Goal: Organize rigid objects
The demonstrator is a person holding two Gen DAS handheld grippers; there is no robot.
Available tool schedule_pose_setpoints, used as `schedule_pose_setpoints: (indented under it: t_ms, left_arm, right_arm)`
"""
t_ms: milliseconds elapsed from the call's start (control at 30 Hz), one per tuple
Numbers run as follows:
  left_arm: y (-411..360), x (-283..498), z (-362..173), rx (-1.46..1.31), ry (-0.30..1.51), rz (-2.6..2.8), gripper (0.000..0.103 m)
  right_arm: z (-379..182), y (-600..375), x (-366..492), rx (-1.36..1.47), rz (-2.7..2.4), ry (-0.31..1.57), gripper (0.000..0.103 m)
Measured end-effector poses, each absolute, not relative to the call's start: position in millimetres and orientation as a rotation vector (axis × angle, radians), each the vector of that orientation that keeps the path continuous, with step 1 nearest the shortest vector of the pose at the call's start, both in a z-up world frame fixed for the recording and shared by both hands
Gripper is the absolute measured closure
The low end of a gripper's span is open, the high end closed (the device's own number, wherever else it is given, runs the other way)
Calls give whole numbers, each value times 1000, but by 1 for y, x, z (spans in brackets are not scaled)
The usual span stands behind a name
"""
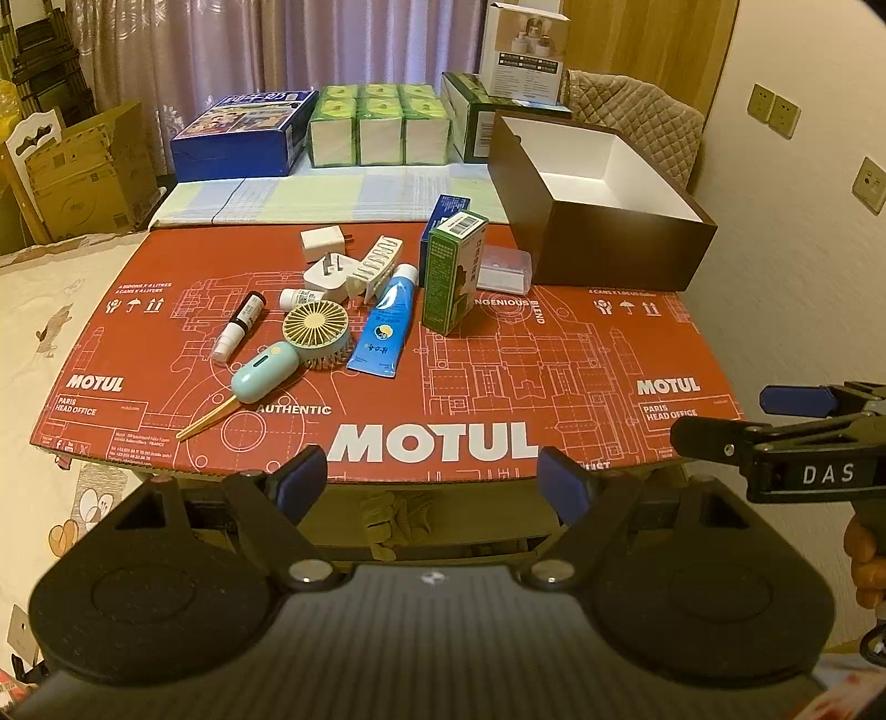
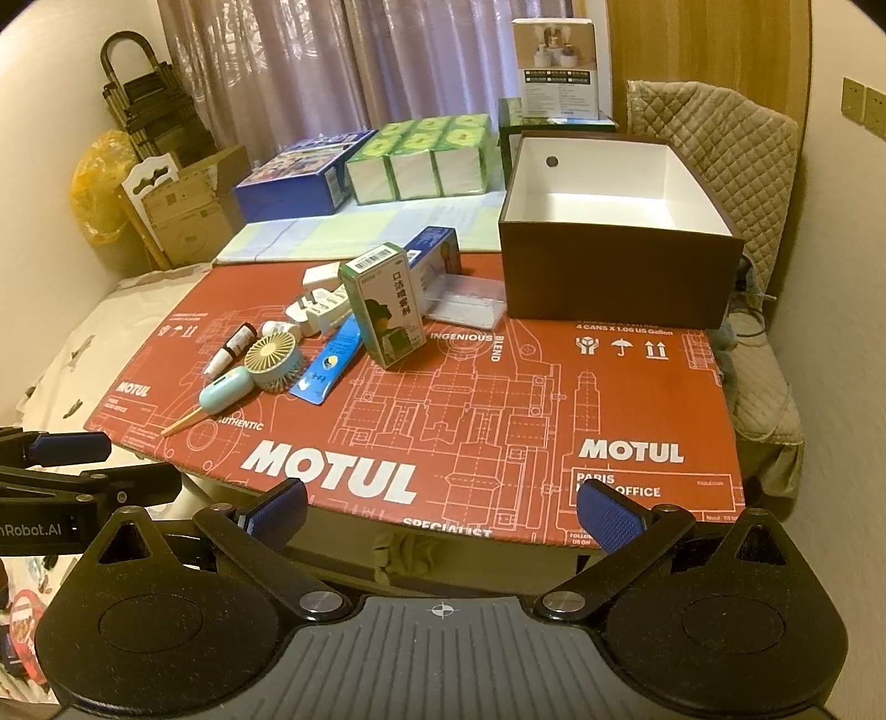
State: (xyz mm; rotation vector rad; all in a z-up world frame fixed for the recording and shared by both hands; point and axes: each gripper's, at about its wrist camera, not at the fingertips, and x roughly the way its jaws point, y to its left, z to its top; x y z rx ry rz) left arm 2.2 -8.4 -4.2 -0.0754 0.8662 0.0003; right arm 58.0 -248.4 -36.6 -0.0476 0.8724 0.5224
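Note:
Small items lie in a cluster on the red MOTUL cardboard (image 1: 498, 376): an upright green box (image 1: 453, 274) (image 2: 383, 304), a blue tube (image 1: 384, 321) (image 2: 328, 360), a yellow handheld fan (image 1: 314, 328) (image 2: 272, 357), a mint green case (image 1: 264, 371), two white plug adapters (image 1: 325, 260), a white comb (image 1: 375, 263), a small dropper bottle (image 1: 239, 327) and a clear plastic case (image 1: 503, 270) (image 2: 468, 302). An open dark brown box (image 1: 603, 205) (image 2: 614, 232) stands at the back right, empty. My left gripper (image 1: 432, 482) and right gripper (image 2: 443, 512) are open, empty, at the near edge.
Behind the cardboard lie a striped cloth (image 1: 332, 194), a blue box (image 1: 243, 133), packs of green tissues (image 1: 379, 124) and stacked boxes (image 1: 520, 50). A quilted chair (image 2: 736, 166) stands at right. Cardboard boxes (image 1: 83, 171) sit at far left. The right gripper (image 1: 736, 418) shows in the left view.

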Motion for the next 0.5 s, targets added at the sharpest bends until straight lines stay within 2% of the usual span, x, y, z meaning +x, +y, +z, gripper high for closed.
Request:
schedule_pose_setpoints:
  t_ms: [500]
  left_arm:
    - [-13,6,-3,-76,874,19,22]
  right_arm:
    - [-37,-250,66,-51,541,880,2]
